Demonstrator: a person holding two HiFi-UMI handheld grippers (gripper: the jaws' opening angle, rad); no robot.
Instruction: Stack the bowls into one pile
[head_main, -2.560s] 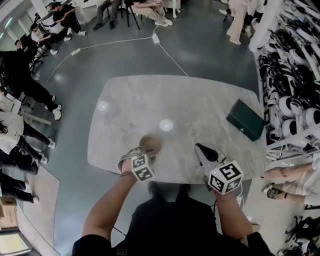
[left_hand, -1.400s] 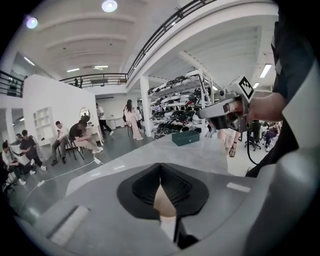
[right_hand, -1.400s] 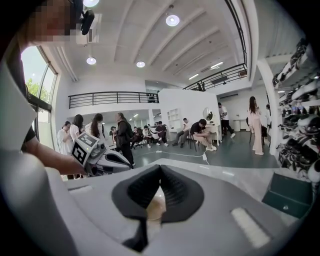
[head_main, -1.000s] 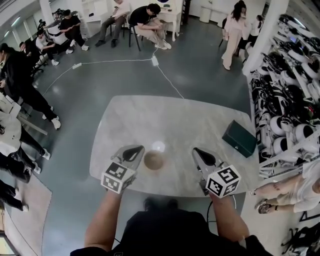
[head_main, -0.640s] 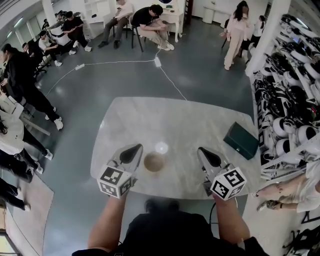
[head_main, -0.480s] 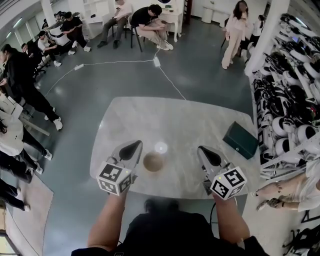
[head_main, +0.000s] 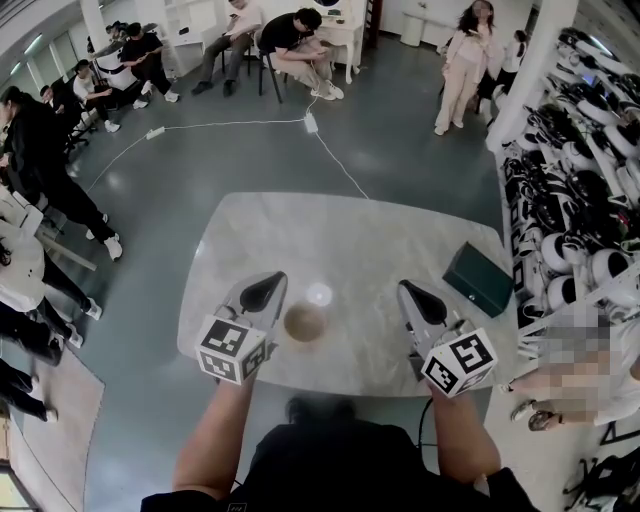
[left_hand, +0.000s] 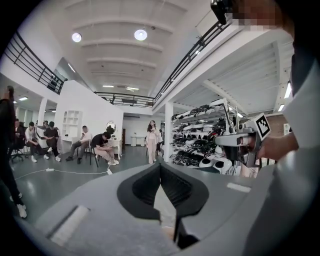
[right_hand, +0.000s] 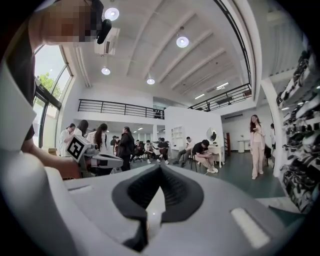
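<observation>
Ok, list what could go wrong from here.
1. The bowl sits between the left gripper and the right gripper, toward the near edge of the table. A careless sweep by either could knock it off.
2. Both grippers' jaws are shut and empty. Reaching in like that would likely shove the bowl rather than grip it.
3. From above I cannot tell whether any bowls nested inside it sit level. A tilted pile might slip.

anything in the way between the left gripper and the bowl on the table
Nothing visible does. In the head view the brown bowl sits on the table just right of the left gripper, whose jaws are shut and empty. The dark box lies off by the table's right edge.
</observation>
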